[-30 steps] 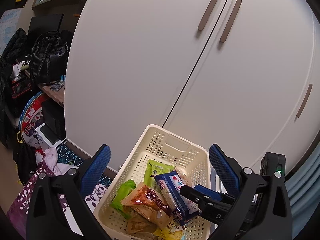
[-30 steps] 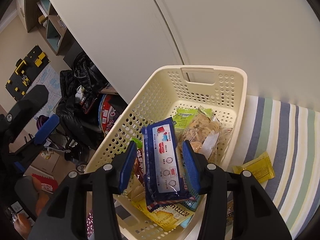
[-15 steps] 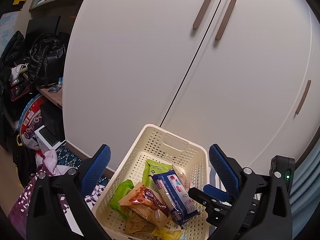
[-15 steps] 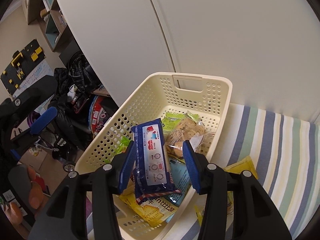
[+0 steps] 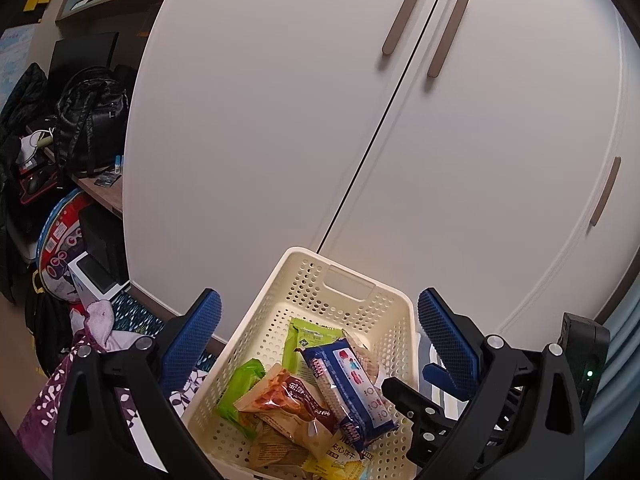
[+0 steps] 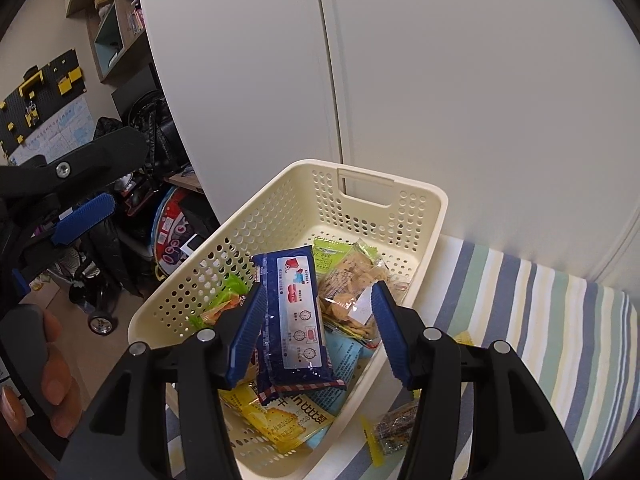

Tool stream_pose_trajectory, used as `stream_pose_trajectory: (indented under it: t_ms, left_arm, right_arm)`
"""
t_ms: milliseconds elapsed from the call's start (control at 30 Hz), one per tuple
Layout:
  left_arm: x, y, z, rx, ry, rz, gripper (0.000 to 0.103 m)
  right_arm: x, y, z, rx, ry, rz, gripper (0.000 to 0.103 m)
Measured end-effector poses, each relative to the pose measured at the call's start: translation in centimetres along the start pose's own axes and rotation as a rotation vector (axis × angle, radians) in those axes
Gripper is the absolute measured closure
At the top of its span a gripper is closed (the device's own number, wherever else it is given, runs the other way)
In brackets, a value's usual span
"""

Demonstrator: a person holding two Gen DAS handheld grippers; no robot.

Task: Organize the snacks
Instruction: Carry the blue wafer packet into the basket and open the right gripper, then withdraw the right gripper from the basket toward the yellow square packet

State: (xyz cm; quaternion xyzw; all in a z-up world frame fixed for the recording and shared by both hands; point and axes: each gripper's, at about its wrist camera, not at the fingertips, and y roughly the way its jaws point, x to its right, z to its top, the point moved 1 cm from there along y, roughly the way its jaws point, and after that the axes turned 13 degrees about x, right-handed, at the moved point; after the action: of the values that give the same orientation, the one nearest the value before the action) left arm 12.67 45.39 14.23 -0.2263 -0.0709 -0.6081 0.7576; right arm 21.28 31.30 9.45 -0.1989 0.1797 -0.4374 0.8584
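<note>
Right tool [image 6: 318, 330] has opened, releasing blue packet [image 6: 294, 320] into basket [image 6: 420, 216].

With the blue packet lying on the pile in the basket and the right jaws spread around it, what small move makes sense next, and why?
Probably lift the right gripper back out of the cream basket. Its jaws stand open on either side of the blue packet, which appears to rest on the other snacks, so that drop looks done. A small packet lies outside on the striped cloth, a likely next pick.
</note>
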Motion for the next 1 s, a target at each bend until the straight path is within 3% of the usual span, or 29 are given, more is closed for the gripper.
stream_pose_trajectory:
  t_ms: [100,400,467,633,900,1000]
  left_arm:
    - [0.2,0.0,0.0,0.0,0.005,-0.002,0.003]
    - [1.1,0.1,-0.3,-0.009,0.026,-0.014,0.003]
    - [1.3,0.1,-0.3,-0.012,0.03,-0.018,0.003]
    - [1.8,0.1,-0.4,-0.019,0.038,-0.033,0.003]
    - [3.3,0.0,-0.8,-0.029,0.065,-0.061,0.003]
    - [4.0,0.0,-1.0,-0.035,0.082,-0.077,0.003]
  right_arm:
    - [0.4,-0.4,0.0,0.01,0.008,-0.006,0.042]
    - [1.8,-1.2,-0.5,0.019,0.031,-0.033,0.038]
    - [2.6,-1.7,-0.7,0.03,0.051,-0.043,0.033]
    - [5.9,-2.8,-1.9,0.03,0.117,-0.109,0.033]
    - [12.2,-2.4,-5.8,-0.069,0.246,-0.229,0.032]
    - [12.7,-1.1,-6.8,-0.109,0.253,-0.22,0.024]
